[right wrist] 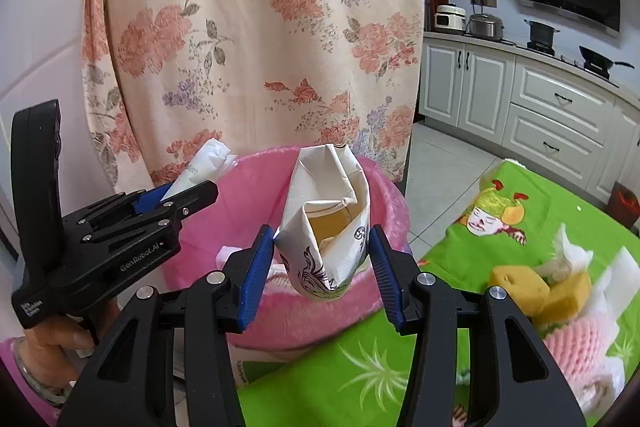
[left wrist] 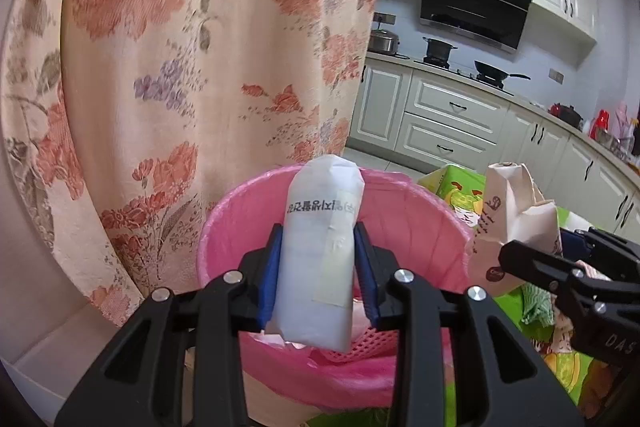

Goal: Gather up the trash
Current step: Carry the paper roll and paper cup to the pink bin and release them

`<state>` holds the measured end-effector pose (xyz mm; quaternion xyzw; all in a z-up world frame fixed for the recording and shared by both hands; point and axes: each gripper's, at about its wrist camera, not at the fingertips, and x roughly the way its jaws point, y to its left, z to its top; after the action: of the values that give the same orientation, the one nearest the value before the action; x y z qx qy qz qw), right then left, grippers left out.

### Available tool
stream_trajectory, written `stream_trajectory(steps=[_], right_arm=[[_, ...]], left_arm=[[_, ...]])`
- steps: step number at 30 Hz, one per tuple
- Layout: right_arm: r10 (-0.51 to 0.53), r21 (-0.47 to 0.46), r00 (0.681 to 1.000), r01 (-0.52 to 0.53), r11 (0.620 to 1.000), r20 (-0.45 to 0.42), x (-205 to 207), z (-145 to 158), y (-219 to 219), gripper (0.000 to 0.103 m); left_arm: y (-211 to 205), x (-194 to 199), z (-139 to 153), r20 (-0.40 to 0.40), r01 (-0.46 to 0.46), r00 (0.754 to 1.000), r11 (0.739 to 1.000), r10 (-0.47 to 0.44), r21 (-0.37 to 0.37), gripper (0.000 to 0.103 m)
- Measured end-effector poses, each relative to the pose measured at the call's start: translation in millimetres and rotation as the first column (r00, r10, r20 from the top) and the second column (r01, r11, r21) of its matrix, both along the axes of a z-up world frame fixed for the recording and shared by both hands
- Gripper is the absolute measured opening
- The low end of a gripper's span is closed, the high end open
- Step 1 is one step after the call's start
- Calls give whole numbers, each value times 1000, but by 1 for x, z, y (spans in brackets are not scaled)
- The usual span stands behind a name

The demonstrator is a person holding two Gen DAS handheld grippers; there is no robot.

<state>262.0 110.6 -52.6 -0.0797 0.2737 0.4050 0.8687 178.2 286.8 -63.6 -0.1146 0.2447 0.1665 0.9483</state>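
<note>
Left tongs [left wrist: 318, 267] clenched mid-length on white wrapped packet [left wrist: 320, 247]: soft, light, crushable | right tongs [right wrist: 322, 259] gripping crumpled paper bag [right wrist: 328, 227] low: flimsy | both items directly above pink-lined bin [right wrist: 248, 187]

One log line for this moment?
left gripper: shut on white wrapped packet | right gripper: holds crumpled paper bag | both over pink-lined bin
</note>
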Motion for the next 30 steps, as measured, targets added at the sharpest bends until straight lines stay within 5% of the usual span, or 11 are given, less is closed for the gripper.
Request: stream_trajectory(steps=[14,20,22,30], right_arm=[[12,10,1000,-12,1000,-25,19,-12,19,54],[-10,84,999,13,996,-37,11,-7,-12,55],[-21,98,999,24,995,-26,4,-6,-27,55],[-114,91,993,115,989,-12,-13,-20,-103,55]], left_arm=[[25,3,-17,-12,-41,999,998,40,-46,46],[17,-18,-14,14,-51,999,998,51,-32,59],[7,-26,-11,33,-67,997,998,67,-11,76],[-59,-43,6,110,-1,994,1000,-2,21,88]])
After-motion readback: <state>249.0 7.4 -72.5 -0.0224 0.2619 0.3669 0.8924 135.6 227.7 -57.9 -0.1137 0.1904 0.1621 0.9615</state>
